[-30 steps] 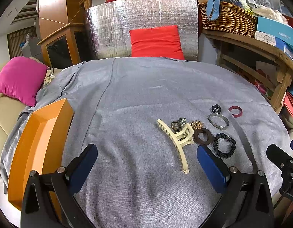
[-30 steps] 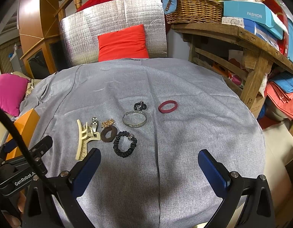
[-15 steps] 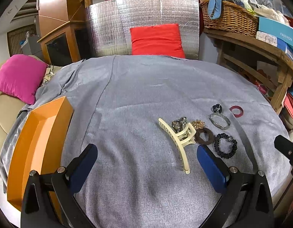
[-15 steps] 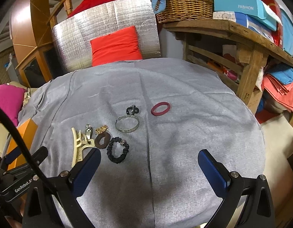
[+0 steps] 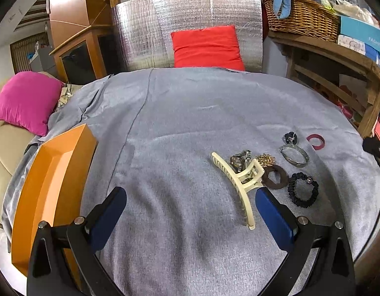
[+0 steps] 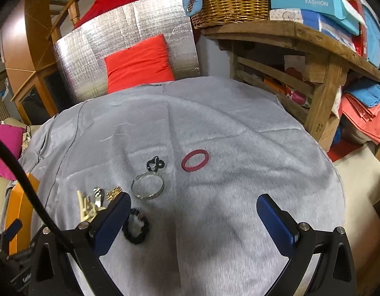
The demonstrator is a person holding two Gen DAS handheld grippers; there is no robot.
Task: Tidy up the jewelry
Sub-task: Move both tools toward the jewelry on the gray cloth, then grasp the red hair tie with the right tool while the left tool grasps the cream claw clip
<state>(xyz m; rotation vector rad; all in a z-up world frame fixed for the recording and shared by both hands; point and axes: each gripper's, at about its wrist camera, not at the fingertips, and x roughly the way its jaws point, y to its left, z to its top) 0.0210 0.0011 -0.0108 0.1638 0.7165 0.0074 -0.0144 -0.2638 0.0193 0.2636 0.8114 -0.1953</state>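
Observation:
A cluster of jewelry lies on the grey cloth (image 5: 180, 128): a cream claw clip (image 5: 239, 182), a watch (image 5: 239, 160), a gold piece (image 5: 265, 159), a brown ring (image 5: 275, 177), a black scrunchie (image 5: 303, 190), a silver bangle (image 5: 294, 156) and a red ring (image 5: 316, 141). An orange tray (image 5: 54, 185) sits at the left edge. My left gripper (image 5: 191, 214) is open and empty, just short of the clip. My right gripper (image 6: 192, 222) is open and empty, with the bangle (image 6: 147, 187), red ring (image 6: 195, 160) and scrunchie (image 6: 136, 230) ahead.
A silver foil panel with a red cushion (image 5: 207, 46) stands behind the table. A wooden shelf (image 6: 301, 44) with a wicker basket (image 6: 229, 0) and boxes is at the right. A pink cushion (image 5: 24, 101) lies on a sofa at the left.
My right gripper has moved forward and turned right, so the jewelry sits lower left in its view. My left gripper has barely moved.

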